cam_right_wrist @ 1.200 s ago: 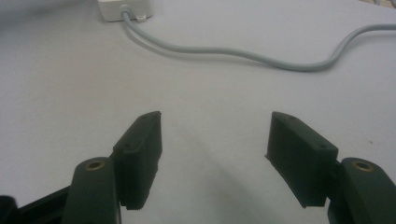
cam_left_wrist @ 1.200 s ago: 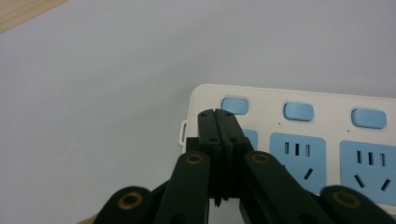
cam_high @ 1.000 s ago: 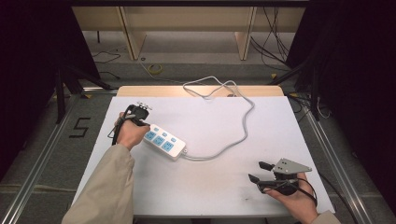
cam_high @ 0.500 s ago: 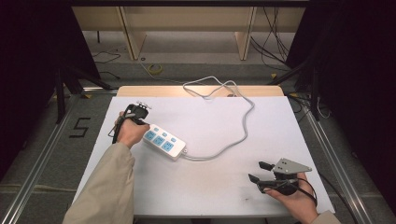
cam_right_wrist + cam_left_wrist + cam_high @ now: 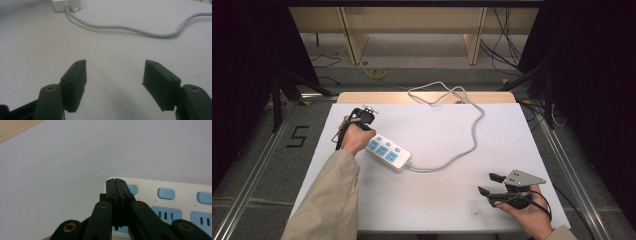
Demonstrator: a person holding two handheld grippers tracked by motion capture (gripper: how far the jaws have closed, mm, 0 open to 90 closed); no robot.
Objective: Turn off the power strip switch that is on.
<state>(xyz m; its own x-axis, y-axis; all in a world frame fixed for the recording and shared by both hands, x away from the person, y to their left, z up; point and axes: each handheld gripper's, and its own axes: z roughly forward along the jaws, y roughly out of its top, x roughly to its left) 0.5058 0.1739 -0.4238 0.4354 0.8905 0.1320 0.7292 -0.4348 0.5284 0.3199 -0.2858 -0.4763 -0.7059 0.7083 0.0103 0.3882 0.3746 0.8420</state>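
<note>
Two claws are working apart: the left claw (image 5: 116,180), jaws pressed together, is poking down at the end switch of the white rectangular plastic power strip (image 5: 388,151) near the surface's (image 5: 437,200) left edge, while the right claw (image 5: 115,85) is waiting wide open near the right front corner.

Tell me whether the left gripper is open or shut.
Shut. The left gripper has its two black jaws pressed together, tips over the end of the power strip.

Hand-held gripper (image 5: 115,82) gapes before grey cable (image 5: 130,28).
</note>
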